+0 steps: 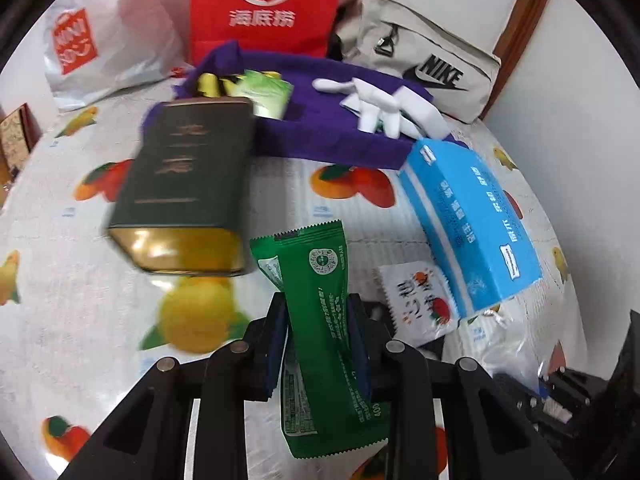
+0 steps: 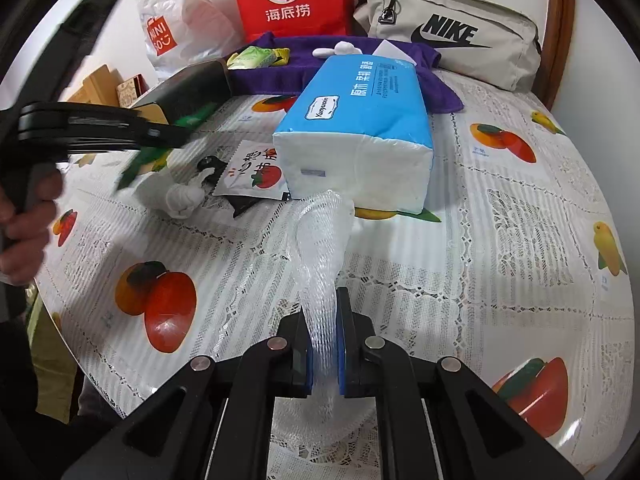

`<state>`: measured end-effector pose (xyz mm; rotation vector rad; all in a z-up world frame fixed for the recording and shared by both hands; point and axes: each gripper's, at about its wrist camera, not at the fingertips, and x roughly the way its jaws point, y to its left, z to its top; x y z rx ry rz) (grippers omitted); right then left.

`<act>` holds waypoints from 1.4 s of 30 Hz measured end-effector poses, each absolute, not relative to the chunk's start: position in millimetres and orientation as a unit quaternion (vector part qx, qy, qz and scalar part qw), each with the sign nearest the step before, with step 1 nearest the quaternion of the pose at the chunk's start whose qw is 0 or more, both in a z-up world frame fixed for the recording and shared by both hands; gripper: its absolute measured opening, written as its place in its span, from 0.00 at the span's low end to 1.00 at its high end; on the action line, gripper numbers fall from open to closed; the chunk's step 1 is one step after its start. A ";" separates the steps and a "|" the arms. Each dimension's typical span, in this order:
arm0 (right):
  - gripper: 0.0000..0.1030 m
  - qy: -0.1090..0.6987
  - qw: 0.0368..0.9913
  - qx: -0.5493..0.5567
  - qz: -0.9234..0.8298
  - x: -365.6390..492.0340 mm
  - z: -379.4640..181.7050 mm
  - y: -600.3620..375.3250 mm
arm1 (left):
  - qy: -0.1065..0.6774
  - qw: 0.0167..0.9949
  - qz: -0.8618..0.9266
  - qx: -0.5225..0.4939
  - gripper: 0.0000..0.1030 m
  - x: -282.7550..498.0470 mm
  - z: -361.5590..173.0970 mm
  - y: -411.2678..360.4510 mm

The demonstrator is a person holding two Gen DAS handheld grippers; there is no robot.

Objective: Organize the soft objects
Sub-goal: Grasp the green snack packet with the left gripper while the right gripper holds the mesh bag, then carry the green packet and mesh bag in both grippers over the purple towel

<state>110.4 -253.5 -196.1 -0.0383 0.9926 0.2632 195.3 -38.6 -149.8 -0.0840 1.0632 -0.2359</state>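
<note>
My left gripper (image 1: 318,312) is shut on a green snack packet (image 1: 320,312) and holds it above the table; it shows from the side in the right wrist view (image 2: 160,136). My right gripper (image 2: 323,320) is shut on a white foam net sleeve (image 2: 320,240) that reaches toward the blue tissue pack (image 2: 360,120). A purple cloth (image 1: 320,136) at the back carries small green packets (image 1: 268,92) and white items (image 1: 376,104). A white strawberry sachet (image 1: 420,300) lies beside the tissue pack (image 1: 476,216).
A dark green tin (image 1: 184,188) lies on the fruit-print tablecloth (image 2: 500,220). A red paper bag (image 1: 268,4), a white plastic bag (image 1: 104,36) and a beige Nike pouch (image 2: 452,32) stand at the back. A white knotted item (image 2: 184,196) lies left of the sachet.
</note>
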 end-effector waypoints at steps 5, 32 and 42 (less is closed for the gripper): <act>0.09 0.477 0.870 -0.023 0.120 111.5 -195.7 -249.6 | 0.512 0.849 -0.115 -0.064 0.27 177.6 -148.5 -5.8; 0.05 0.406 0.891 -0.003 0.202 157.8 -95.2 -241.4 | 0.459 0.875 -0.107 -0.109 0.27 212.6 -83.2 53.1; 0.06 0.402 0.901 -0.019 0.159 262.0 -75.8 -240.1 | 0.467 0.873 -0.106 -0.091 0.27 279.0 -76.0 41.7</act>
